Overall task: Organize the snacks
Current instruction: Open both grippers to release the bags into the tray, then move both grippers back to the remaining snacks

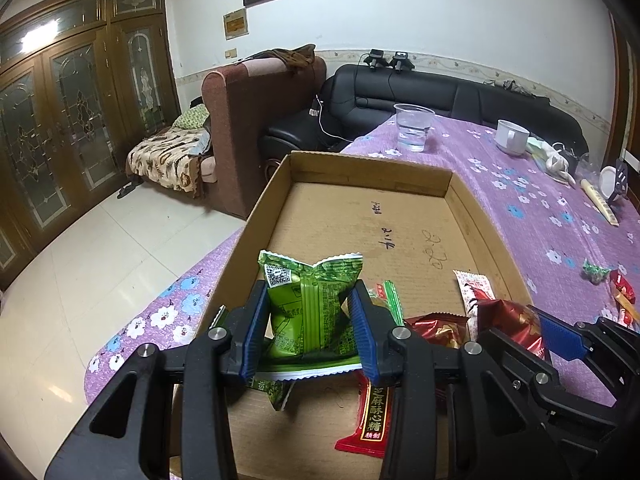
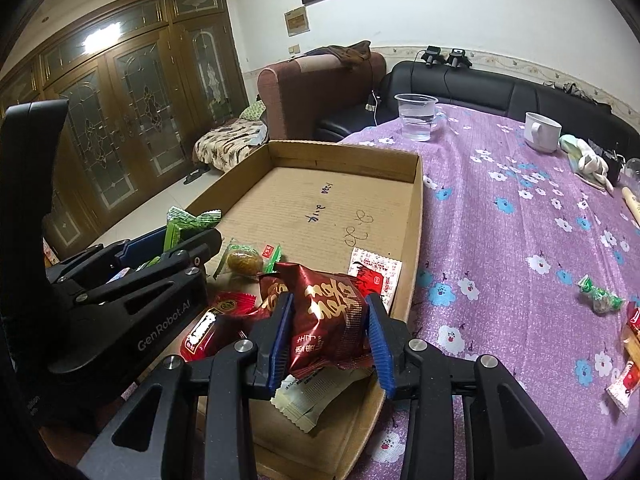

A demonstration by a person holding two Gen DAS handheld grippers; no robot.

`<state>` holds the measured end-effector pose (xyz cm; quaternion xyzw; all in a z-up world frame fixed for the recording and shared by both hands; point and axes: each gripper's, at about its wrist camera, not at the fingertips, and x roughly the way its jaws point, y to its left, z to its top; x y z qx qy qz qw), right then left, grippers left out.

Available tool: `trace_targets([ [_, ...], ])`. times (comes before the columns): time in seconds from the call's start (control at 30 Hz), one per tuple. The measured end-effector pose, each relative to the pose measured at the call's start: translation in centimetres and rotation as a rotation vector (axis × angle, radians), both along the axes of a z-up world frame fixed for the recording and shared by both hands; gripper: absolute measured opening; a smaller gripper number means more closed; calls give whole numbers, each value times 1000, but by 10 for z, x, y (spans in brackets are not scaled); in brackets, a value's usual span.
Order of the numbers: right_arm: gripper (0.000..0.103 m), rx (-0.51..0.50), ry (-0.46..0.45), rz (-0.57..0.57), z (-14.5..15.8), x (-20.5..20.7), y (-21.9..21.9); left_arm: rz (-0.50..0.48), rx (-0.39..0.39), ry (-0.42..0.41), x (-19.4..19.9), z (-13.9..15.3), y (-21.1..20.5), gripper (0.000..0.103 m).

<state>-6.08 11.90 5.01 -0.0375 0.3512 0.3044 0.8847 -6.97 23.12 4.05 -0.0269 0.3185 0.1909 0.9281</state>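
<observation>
The left gripper (image 1: 307, 320) holds a green snack pack (image 1: 308, 308) tight above the cardboard tray (image 1: 360, 168). Just beside it, the right gripper (image 2: 329, 340) clamps a dark red pack (image 2: 328, 312). Several other snacks lie below inside the tray. A plastic cup (image 2: 416, 116) stands behind the tray.

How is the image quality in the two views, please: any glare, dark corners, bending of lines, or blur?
Left wrist view: the lamp glares on the glass cabinet doors, the corners are black, and the cardboard box edges bow outward; the green snack packet looks sharp. Right wrist view: same glare and dark corners; the left gripper blocks the left side.
</observation>
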Motion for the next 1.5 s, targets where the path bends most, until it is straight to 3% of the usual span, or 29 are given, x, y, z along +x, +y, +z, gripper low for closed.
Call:
trace_targets([
  [0.3,39,2,-38,-1,5,-7,-1,0,2,-15,-4,3,1,39],
  [0.4,39,0,-64,-8,9,-10,-2,4,-12,-18,-6,4,4,49],
  [0.5,39,25,-70,-22,15,-11,-8,-6,-19,-23,-9,5,5,49],
  [0.67,40,97,-39,-54,29,-7,-28,-17,-23,-30,-11,12,4,49],
  [0.83,43,171,15,-90,40,1,-58,-24,-26,-50,-14,22,1,56],
  [1.03,45,237,96,-158,47,13,-112,-70,-15,-59,-15,32,-18,56],
  [1.27,45,206,147,-302,47,32,-206,-231,8,-44,-15,47,-69,60],
  [1.37,46,198,194,-370,33,45,-245,-350,12,-11,-13,49,-102,60],
  [1.5,46,260,271,-458,3,59,-297,-517,-26,75,-3,44,-149,60],
])
